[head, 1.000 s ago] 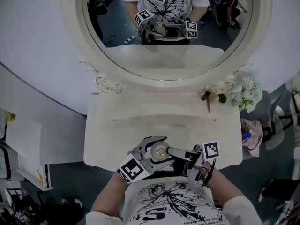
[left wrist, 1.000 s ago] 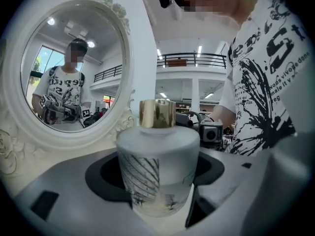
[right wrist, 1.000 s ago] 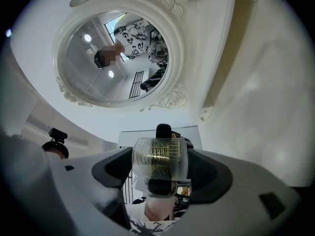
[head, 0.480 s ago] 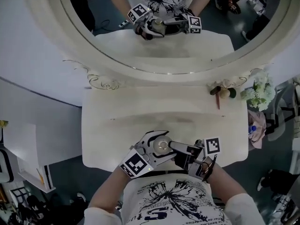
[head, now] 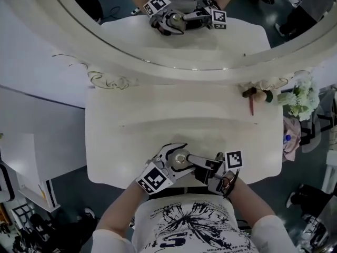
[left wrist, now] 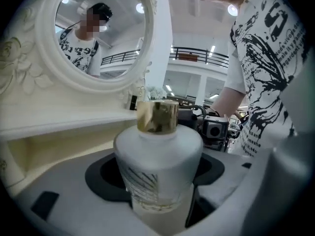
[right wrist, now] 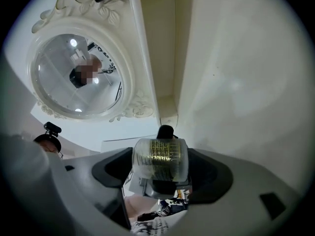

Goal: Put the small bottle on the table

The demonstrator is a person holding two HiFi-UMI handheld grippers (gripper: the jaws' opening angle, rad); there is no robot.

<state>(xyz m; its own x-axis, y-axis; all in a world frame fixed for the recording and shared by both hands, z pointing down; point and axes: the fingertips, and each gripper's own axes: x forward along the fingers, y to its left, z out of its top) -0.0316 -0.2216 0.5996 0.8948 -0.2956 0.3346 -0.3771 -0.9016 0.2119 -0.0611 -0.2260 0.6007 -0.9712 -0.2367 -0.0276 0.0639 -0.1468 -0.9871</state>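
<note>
- Small bottle (left wrist: 158, 154): frosted glass with a gold cap, likely weighty, slick and breakable; the wide body is the sound place to grip.
- Left hand-held gripper (head: 169, 163) and right hand-held gripper (head: 196, 162) both clamp that body, over the tabletop's (head: 158, 120) near edge.
- Against a second ago the hold looks unchanged; the mirror (head: 263, 15) sits higher in the head view.

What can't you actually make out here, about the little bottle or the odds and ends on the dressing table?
- Whether the small bottle already rests on the table: in the head view the left gripper and right gripper cover its base.
- The bottle's gold print: blurred in the left gripper view.
- The small items at the table's back right: too small in the head view to name.
</note>
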